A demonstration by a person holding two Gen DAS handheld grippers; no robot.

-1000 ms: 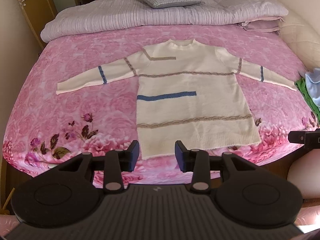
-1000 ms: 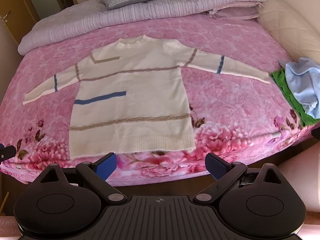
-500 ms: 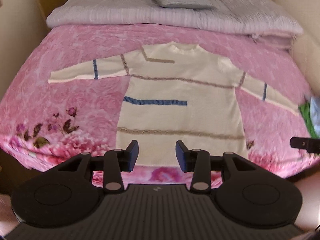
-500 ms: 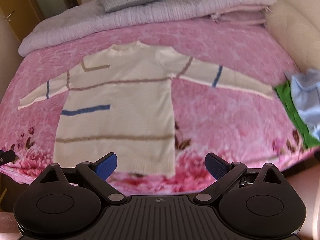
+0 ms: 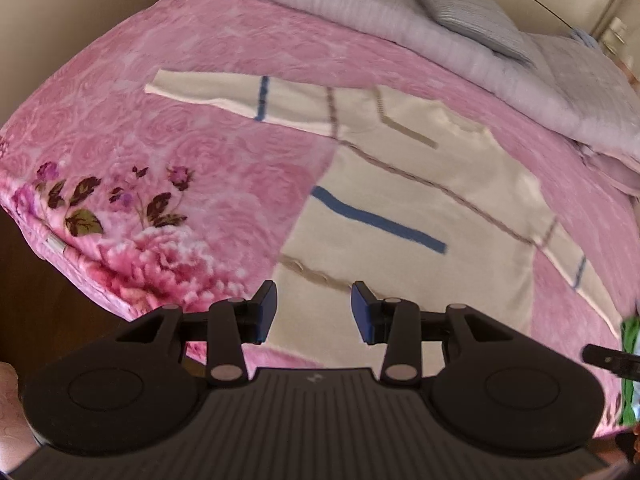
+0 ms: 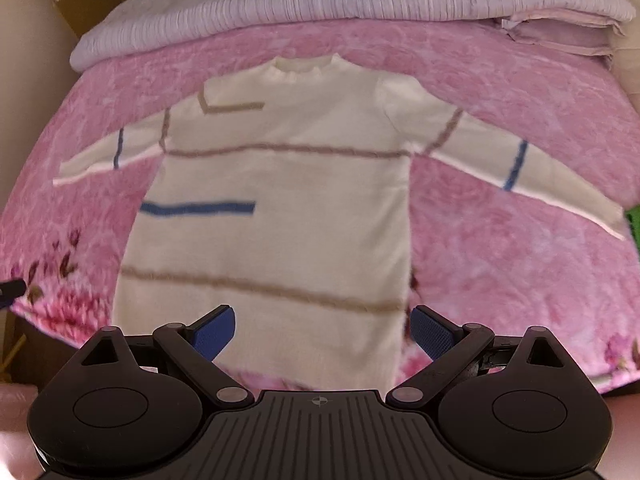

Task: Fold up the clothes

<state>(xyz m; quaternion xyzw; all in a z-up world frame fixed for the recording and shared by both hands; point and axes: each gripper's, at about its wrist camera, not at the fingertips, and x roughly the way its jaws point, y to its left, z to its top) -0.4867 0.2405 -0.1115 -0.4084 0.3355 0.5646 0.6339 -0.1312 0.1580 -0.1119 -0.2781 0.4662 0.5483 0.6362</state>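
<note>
The left gripper point(image 5: 313, 312) hangs over the hem corner of the cream sweater point(image 6: 280, 208), jaws parted and empty. The sweater lies flat on the pink bed point(image 6: 500, 248), sleeves spread, with bare blanket on both sides. The right gripper point(image 6: 323, 334) is spread wide, holding nothing. The hem is hidden behind the grippers; a green garment point(image 6: 633, 220) is cut off at the frame's right edge.

No legible text, label, brand name or number in either view. The only marks are two small emblems moulded on the ribbed black housings: a pale, blurred logo on the left gripper point(image 5: 313, 312) body, its form not decipherable, and a small circle crossed by a vertical and a horizontal line on the right gripper point(image 6: 322, 330) body. The sweater point(image 6: 280, 208) carries only knitted stripes, no lettering.
</note>
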